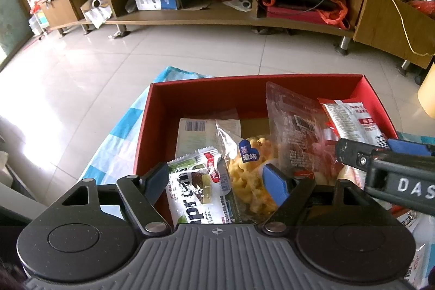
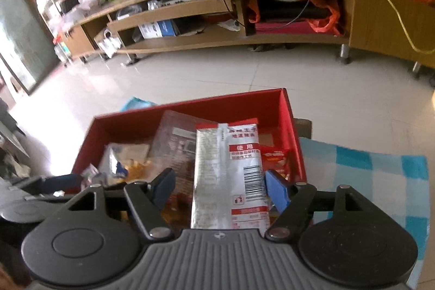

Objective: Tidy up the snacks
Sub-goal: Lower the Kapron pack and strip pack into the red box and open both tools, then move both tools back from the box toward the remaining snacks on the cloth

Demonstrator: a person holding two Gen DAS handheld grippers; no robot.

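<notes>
An open red box (image 1: pixel 258 79) on a checked cloth holds several snack packets. My left gripper (image 1: pixel 214 184) hangs over its near left part, jaws open, with a white-and-green packet (image 1: pixel 190 197) and a clear bag of yellow snacks (image 1: pixel 244 170) lying loose between the pads. A clear packet with a barcode (image 1: pixel 296 132) leans upright in the middle. My right gripper (image 2: pixel 220 189) is open over the box's (image 2: pixel 190 105) right side. A silver-and-red packet (image 2: pixel 228 170) stands between its pads, with a gap on the left. That gripper's fingers (image 1: pixel 353 156) reach in from the right.
The blue-and-white checked cloth (image 2: pixel 367 170) spreads right of the box. More packets (image 1: pixel 413 222) lie outside the box at the right. A long wooden TV cabinet (image 1: pixel 217 18) with cluttered shelves stands beyond the tiled floor (image 1: pixel 190 50).
</notes>
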